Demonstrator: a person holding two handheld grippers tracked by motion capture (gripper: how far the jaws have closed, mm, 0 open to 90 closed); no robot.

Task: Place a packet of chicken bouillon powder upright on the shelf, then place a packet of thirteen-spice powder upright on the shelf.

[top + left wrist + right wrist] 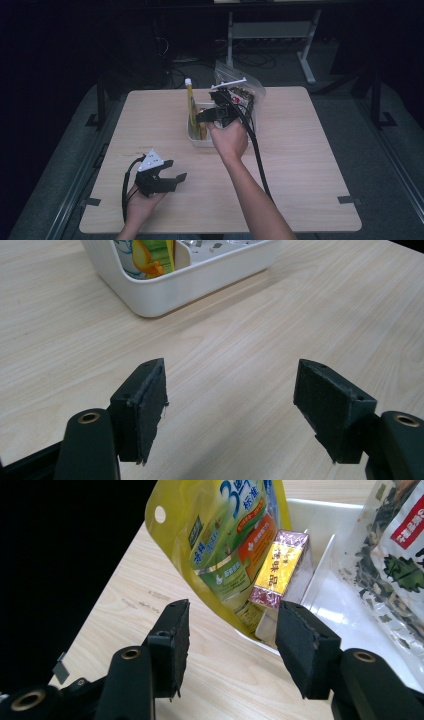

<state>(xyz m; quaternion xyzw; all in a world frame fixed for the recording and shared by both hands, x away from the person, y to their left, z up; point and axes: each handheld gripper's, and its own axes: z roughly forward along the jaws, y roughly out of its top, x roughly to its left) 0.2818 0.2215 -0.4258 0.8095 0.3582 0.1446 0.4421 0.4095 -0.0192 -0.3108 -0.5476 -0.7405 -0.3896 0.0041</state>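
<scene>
Clear bag [395,565] cut off at 3 o'clock; yellow pouch [225,540] leaning in white bin [196,137]. Left gripper [230,405], right gripper [230,645] gaping, empty.

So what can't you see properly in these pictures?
- High view: the white bin's inside is mostly hidden by the right hand and right gripper.
- Right gripper view: the yellow pouch is cut off by the top edge, and the clear bag by the right edge.
- Left gripper view: the bin runs off the top, so its contents barely show past the open left gripper.
- High view: the package print is too small to read.
</scene>
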